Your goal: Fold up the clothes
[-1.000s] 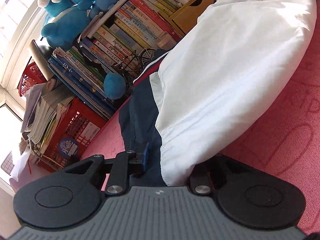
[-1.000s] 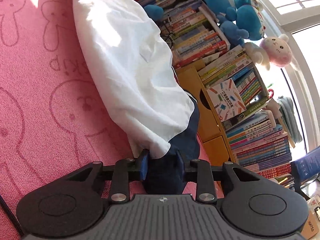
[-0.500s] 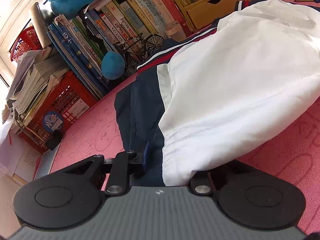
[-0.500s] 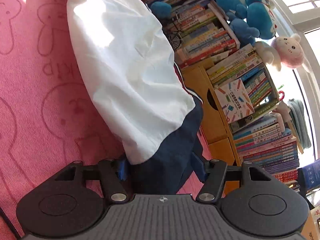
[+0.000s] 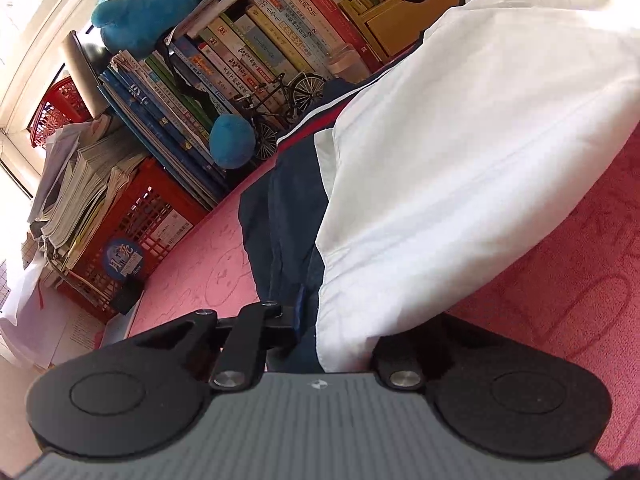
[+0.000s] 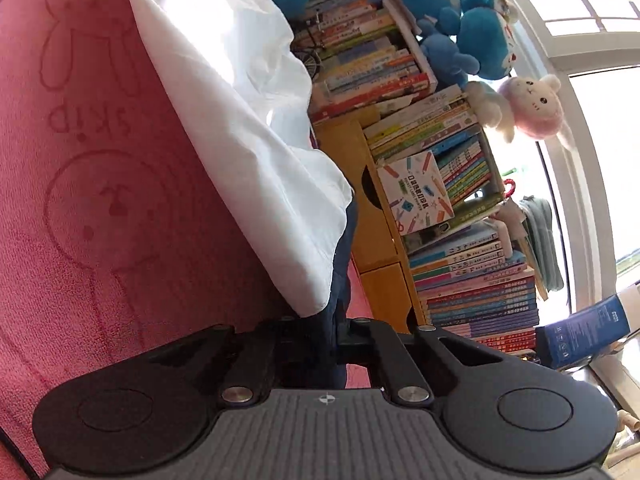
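— Left gripper (image 5: 320,320)?
— Pinching the jacket (image 5: 460,140) hem on the pink mat (image 5: 560,280); its right finger is hidden under white cloth.
— Right gripper (image 6: 316,332)?
— Clamped on navy fabric; both fingertips buried, bookshelf (image 6: 440,160) behind.

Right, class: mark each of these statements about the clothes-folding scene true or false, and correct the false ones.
1. The garment is white and navy. True.
2. It lies on a green cloth. False: the cloth under it is pink, with rabbit outlines.
3. The left gripper is shut on the garment. True.
4. The right gripper hangs clear of the garment. False: navy fabric sits between its fingers.
5. Blue plush toys sit among the books. True.
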A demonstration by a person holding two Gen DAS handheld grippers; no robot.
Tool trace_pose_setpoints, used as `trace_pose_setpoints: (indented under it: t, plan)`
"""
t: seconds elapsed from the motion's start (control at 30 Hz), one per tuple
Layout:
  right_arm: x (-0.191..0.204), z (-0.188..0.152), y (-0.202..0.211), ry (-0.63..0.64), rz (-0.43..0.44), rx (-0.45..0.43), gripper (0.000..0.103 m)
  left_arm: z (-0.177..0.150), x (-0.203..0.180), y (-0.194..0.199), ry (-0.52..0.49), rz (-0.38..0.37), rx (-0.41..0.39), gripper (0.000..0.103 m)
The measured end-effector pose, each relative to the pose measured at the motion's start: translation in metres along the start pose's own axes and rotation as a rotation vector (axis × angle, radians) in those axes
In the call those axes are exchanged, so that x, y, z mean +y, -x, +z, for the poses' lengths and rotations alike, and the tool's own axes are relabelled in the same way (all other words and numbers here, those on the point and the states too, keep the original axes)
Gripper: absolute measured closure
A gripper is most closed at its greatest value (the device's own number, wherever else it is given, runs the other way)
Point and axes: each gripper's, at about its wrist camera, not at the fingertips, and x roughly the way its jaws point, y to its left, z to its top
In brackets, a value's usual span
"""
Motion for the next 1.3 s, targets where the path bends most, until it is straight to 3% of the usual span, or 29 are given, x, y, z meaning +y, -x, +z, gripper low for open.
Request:
trace_pose_setpoints:
  t: [0.23,0.33,0.37,0.43,0.5,0.53,0.57,0.6,0.67,0.77,0.83,0.87,0.93,1.0,1.1,1.2,1.3]
  plan:
    - [-0.014,-0.016,0.057,-0.131,0.029,0.025,0.097,-0.027,-0.001,0.084,-0.009,-0.083,-0.078,0.092]
    - [-0.020,-0.022,0.082,-0.187,0.041,0.035,0.095,-0.052,-0.017,0.107,-0.082,-0.138,-0.073,0.079]
    - [-0.014,-0.030,0.084,-0.214,0.085,0.059,0.093,-0.061,-0.022,0.111,-0.116,-0.142,-0.076,0.067]
    - [-0.004,-0.046,0.089,-0.259,0.177,0.082,0.079,-0.072,-0.022,0.119,-0.140,-0.150,-0.071,0.054]
    - [-0.006,-0.058,0.097,-0.309,0.237,0.071,0.070,-0.074,-0.009,0.127,-0.120,-0.157,-0.056,0.029]
    - [-0.011,-0.062,0.102,-0.345,0.266,0.067,0.066,-0.076,-0.003,0.130,-0.110,-0.160,-0.048,0.024]
    - [-0.024,-0.068,0.106,-0.419,0.319,0.055,0.056,-0.077,0.003,0.134,-0.099,-0.164,-0.040,0.019]
    - [-0.038,-0.074,0.109,-0.496,0.373,0.043,0.044,-0.075,0.017,0.138,-0.046,-0.197,-0.050,0.018]
    - [-0.068,-0.085,0.113,-0.647,0.453,0.010,0.033,-0.071,0.044,0.145,0.061,-0.265,-0.069,0.011]
    - [-0.107,-0.086,0.107,-0.832,0.410,-0.071,0.027,-0.052,0.076,0.147,0.222,-0.358,-0.183,0.003]
    - [-0.118,-0.069,0.084,-0.898,0.397,-0.100,0.031,-0.036,0.086,0.138,0.302,-0.413,-0.239,0.002]
    - [-0.123,-0.061,0.073,-0.931,0.391,-0.113,0.043,-0.029,0.089,0.133,0.339,-0.438,-0.260,0.002]
    - [-0.115,-0.032,0.043,-0.933,0.453,-0.154,0.060,-0.021,0.091,0.126,0.402,-0.464,-0.276,0.002]
    - [-0.096,-0.001,0.007,-0.898,0.552,-0.171,0.067,-0.023,0.086,0.125,0.437,-0.497,-0.269,0.002]
    - [-0.058,0.049,-0.035,-0.790,0.640,-0.149,0.070,-0.031,0.075,0.128,0.411,-0.476,-0.262,0.002]
    - [-0.030,0.085,-0.071,-0.742,0.662,-0.107,0.072,-0.024,0.063,0.124,0.347,-0.459,-0.244,0.002]
    - [-0.025,0.091,-0.092,-0.838,0.673,-0.133,0.072,-0.001,0.050,0.114,0.280,-0.460,-0.293,0.001]
